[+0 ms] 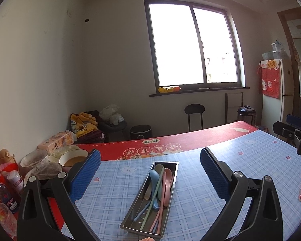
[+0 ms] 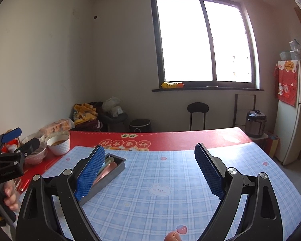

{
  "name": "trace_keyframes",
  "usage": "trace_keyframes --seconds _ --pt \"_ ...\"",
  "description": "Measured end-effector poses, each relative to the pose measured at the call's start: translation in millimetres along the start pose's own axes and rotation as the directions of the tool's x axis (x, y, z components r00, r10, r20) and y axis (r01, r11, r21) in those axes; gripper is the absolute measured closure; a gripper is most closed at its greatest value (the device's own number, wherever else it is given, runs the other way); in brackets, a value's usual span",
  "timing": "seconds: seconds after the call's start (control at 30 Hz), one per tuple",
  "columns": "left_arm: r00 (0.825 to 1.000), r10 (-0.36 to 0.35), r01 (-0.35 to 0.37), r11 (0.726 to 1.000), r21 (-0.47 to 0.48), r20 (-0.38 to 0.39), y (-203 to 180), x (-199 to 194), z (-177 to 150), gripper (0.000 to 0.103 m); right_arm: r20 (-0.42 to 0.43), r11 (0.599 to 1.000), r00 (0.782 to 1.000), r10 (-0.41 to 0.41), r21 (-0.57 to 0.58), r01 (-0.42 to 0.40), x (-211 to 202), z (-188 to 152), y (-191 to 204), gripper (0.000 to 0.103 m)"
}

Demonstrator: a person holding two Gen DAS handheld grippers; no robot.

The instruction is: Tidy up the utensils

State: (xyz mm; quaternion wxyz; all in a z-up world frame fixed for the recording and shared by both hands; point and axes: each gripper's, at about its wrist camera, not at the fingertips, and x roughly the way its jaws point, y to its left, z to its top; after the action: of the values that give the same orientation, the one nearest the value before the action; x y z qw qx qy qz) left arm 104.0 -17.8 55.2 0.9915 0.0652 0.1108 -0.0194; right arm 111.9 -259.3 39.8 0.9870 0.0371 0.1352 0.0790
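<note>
Blue-checked tablecloth, red mat beyond, window on the far wall.

Item: metal tray holding pastel spoons and chopsticks, lying on the cloth between and beyond my left gripper, at the near left of my right gripper.

Tools: both jaws wide apart, holding nothing.

Risk: bowls crowd the left edge; a careless sweep could tip them.
</note>
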Motion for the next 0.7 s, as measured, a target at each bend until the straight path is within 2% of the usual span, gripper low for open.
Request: trace_keyframes --seconds 0.7 --pt "1.000 0.001 -0.001 1.000 -0.004 -0.012 3.9 6.0 -3.8 0.006 -0.023 0.999 0.999 -0.034 -0.004 0.034 8.4 -9.8 0.0 0.015"
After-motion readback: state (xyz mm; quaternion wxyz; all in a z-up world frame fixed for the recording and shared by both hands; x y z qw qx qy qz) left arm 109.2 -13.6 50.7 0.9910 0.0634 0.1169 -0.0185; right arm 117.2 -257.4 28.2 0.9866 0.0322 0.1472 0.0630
